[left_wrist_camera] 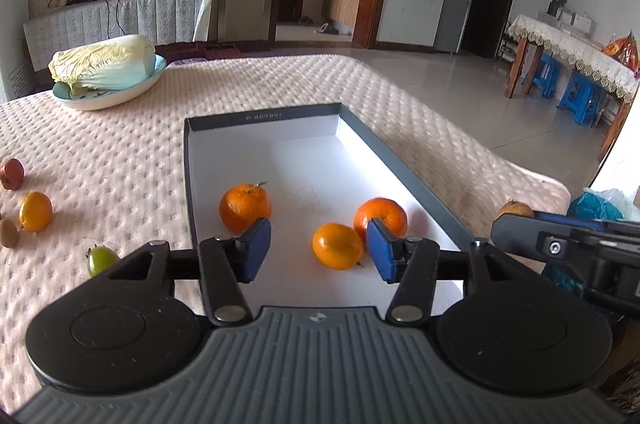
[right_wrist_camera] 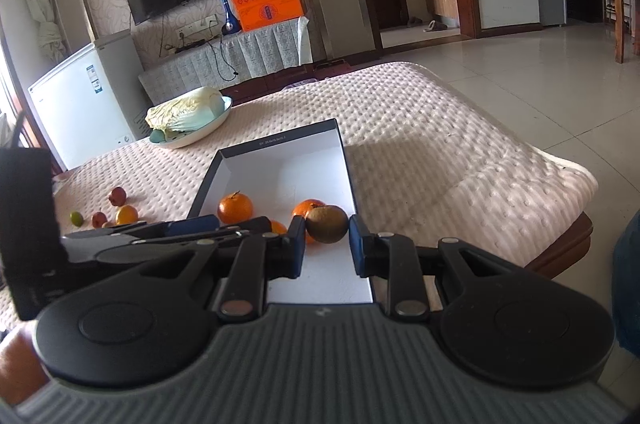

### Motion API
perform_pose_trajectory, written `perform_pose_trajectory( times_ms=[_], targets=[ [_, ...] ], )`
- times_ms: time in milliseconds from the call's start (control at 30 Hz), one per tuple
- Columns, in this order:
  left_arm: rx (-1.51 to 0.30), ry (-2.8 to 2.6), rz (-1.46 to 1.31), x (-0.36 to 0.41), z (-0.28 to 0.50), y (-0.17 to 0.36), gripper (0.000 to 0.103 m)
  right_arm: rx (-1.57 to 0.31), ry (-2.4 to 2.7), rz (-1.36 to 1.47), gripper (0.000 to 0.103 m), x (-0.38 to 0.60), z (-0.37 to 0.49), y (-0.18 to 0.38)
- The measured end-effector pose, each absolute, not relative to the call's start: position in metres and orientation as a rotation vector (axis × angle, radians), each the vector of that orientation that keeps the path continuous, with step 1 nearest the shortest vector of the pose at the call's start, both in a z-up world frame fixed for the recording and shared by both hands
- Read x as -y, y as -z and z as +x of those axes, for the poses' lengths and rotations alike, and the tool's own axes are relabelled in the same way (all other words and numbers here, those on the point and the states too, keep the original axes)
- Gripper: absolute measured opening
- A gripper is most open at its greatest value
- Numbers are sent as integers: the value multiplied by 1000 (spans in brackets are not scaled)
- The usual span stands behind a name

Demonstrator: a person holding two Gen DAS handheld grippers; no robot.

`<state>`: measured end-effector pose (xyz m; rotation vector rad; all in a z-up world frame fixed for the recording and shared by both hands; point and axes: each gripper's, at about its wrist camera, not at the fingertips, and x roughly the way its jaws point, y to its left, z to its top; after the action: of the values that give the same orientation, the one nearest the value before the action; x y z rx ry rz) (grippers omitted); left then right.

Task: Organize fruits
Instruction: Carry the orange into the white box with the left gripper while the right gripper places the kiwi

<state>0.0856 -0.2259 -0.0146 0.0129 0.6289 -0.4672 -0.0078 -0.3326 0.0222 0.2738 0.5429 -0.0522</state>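
Observation:
A grey box [left_wrist_camera: 264,117] with a white inside lies on the padded table. It holds two tangerines [left_wrist_camera: 245,206] [left_wrist_camera: 380,216] and a smaller orange fruit [left_wrist_camera: 337,245]. My left gripper [left_wrist_camera: 318,248] is open and empty above the box's near end. My right gripper [right_wrist_camera: 326,244] is shut on a brown fruit [right_wrist_camera: 327,224] and holds it over the box's right near part [right_wrist_camera: 348,179]. That brown fruit also shows at the right in the left wrist view [left_wrist_camera: 514,209]. Loose fruits lie left of the box: a red one [left_wrist_camera: 11,173], an orange one [left_wrist_camera: 35,211], a brown one [left_wrist_camera: 8,232], a green one [left_wrist_camera: 101,260].
A bowl [left_wrist_camera: 120,95] with a Chinese cabbage [left_wrist_camera: 102,63] stands at the table's far left. The table's right edge [right_wrist_camera: 568,183] drops to the tiled floor. A white freezer [right_wrist_camera: 80,103] stands beyond the table on the left.

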Motion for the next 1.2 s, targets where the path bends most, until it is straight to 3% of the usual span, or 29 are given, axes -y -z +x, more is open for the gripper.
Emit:
perform_pose_trajectory(
  times_ms=[767, 1200],
  targets=[
    [-585, 375, -93, 138, 77, -17, 63, -693, 52, 181, 27, 289, 41, 18],
    [-583, 296, -117, 90, 81, -21, 64, -573, 107, 208, 34, 277, 41, 3]
  ],
)
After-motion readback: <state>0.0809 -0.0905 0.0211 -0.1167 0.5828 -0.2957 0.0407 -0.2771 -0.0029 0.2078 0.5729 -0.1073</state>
